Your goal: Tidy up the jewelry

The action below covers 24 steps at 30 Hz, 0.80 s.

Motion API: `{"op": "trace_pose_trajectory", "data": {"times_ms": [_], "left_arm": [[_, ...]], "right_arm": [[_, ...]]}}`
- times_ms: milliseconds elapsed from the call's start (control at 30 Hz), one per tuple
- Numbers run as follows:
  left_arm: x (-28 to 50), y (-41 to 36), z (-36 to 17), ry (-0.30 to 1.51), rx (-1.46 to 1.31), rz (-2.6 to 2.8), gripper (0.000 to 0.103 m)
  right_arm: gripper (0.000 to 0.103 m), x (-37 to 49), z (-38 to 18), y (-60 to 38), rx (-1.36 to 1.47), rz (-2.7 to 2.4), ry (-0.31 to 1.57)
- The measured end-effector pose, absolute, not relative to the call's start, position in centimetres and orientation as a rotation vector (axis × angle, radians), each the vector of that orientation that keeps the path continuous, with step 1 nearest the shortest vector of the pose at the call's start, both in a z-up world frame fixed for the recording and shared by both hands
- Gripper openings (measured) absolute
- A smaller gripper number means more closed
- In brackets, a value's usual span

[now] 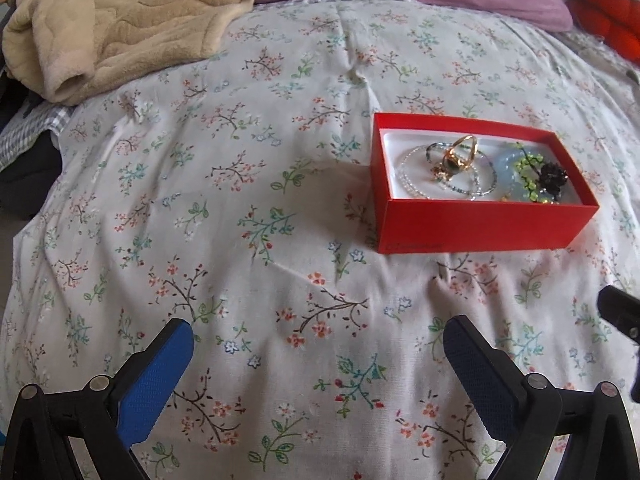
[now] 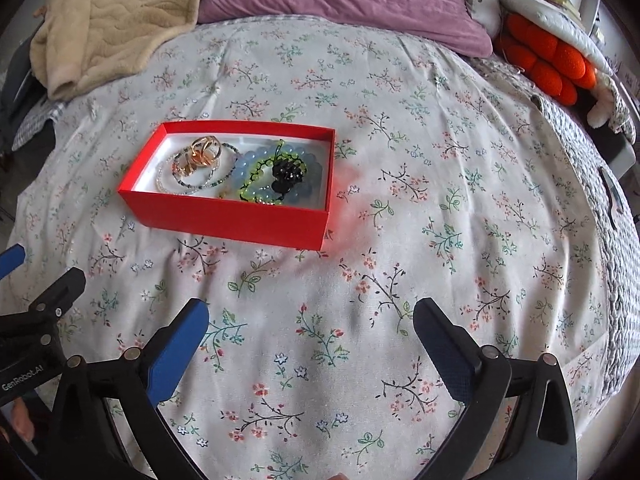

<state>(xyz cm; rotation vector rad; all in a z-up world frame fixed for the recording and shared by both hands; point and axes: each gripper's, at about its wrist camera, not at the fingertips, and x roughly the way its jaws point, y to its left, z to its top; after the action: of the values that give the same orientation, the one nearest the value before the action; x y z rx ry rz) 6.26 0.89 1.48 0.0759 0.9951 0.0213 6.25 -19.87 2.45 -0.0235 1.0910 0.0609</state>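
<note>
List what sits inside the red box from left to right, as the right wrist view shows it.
In the red box: clear beaded bracelets → gold rings → pale blue bead bracelet → green bead strand → black flower piece.

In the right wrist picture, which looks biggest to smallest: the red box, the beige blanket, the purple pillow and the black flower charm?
1. purple pillow and beige blanket: similar spread, both cut off by the picture edge, so unranked.
2. red box.
3. black flower charm, by far the smallest.
</note>
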Motion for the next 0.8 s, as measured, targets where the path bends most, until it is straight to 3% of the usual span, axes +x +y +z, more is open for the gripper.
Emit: {"op": "trace_pose_trajectory", "data": {"times_ms": [800], "left_arm": [[6.41, 0.57, 1.01, 1.027, 0.066, 0.010, 0.102]], "right_arm": [[0.103, 6.42, 1.89, -19.16, -0.031, 0.061, 1.113]]}}
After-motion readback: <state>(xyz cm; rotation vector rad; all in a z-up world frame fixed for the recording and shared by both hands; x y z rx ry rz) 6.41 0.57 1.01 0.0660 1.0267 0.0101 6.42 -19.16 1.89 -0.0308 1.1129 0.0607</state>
